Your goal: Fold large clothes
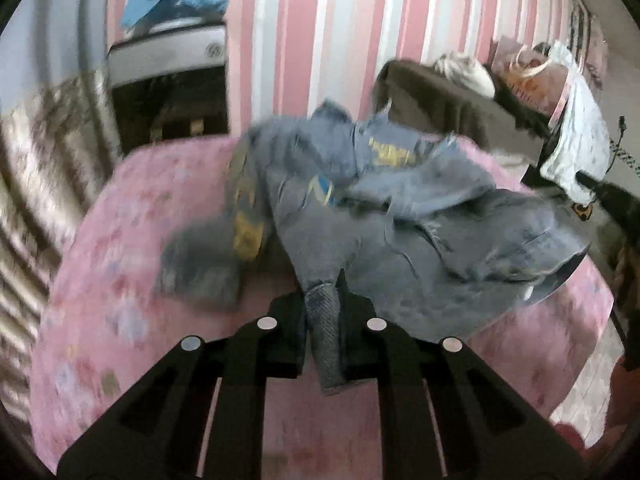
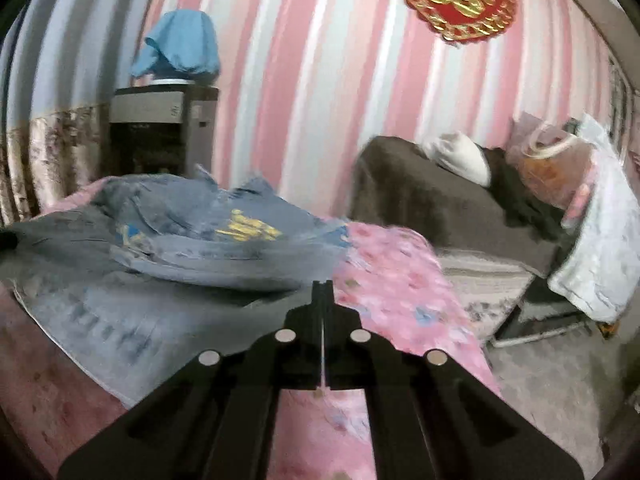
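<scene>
Garment: denim jacket (image 1: 360, 208), crumpled on the pink floral bed (image 1: 104, 264).
Left hand-held gripper (image 1: 322, 300): pinching a denim edge.
Right hand-held gripper (image 2: 322, 292): pressed together, empty.
Handling: heavy, floppy; grip hems.

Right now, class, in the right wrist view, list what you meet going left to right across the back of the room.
Curtain → dark cabinet with a blue cloth on top → striped wall → brown sofa → white pillow → white bag.

Soft daylight, heavy motion blur, fisheye-warped edges.
</scene>
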`<state>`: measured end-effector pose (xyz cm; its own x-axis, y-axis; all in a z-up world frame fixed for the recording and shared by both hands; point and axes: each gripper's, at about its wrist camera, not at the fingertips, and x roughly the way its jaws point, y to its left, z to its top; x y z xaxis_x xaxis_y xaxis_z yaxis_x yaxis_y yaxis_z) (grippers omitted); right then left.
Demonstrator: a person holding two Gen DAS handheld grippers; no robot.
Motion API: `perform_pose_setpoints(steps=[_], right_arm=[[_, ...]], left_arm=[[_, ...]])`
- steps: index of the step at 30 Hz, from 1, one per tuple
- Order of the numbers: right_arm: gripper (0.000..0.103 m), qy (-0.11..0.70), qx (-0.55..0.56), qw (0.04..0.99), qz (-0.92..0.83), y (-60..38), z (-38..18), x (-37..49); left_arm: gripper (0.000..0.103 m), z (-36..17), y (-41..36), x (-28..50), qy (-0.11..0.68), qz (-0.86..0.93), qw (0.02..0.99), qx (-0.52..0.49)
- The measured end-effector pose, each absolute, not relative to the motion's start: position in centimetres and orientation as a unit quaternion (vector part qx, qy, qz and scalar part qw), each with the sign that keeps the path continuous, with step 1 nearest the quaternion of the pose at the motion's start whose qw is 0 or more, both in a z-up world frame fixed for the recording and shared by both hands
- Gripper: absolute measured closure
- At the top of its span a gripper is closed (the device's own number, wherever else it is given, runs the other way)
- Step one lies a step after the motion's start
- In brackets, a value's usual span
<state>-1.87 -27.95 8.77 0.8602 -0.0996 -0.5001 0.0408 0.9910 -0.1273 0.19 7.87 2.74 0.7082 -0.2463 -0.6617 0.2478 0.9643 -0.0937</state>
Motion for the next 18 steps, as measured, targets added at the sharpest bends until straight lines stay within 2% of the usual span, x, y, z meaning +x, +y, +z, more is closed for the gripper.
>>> perform_pose_setpoints(steps=[4, 7, 8, 9, 12, 13, 15, 18], right_arm=[[0.103, 0.324, -0.051, 0.944, -0.039, -29.4, 4.8, -1.5], [0.102, 0.342, -0.045, 0.938, -0.033, -29.6, 2.9, -0.5], [0.100, 0.341, -0.041, 0.939, -0.031, -29.5, 2.6, -0.3], [0.100, 0.345, -0.033, 0.938, -0.023, -29.4, 2.4, 0.0], [0.099, 0.346, -0.016, 0.938, -0.009, -29.2, 2.4, 1.5], [0.095, 0.344, -0.015, 0.939, -0.008, -29.1, 2.6, 1.9], [0.075, 0.338, -0.018, 0.941, -0.005, -28.6, 3.2, 2.9], [0.074, 0.330, -0.035, 0.943, -0.003, -27.9, 4.3, 4.9]], left_arm=[[0.088, -1.9, 7.9, -0.6, 0.388, -0.109, 0.915, 0.019], [0.061, -2.5, 8.0, -0.2, 0.384, -0.084, 0.919, 0.035], [0.040, -2.2, 8.4, -0.1, 0.377, -0.068, 0.923, 0.032], [0.028, -1.9, 8.7, -0.1, 0.370, -0.063, 0.926, 0.031], [0.021, -0.7, 9.8, 0.3, 0.355, -0.046, 0.933, 0.034], [0.020, -0.5, 10.1, 0.4, 0.353, -0.045, 0.934, 0.032], [0.018, 0.4, 10.6, 1.5, 0.350, -0.043, 0.935, 0.028], [0.017, 1.5, 10.5, 3.5, 0.344, -0.041, 0.938, 0.033]])
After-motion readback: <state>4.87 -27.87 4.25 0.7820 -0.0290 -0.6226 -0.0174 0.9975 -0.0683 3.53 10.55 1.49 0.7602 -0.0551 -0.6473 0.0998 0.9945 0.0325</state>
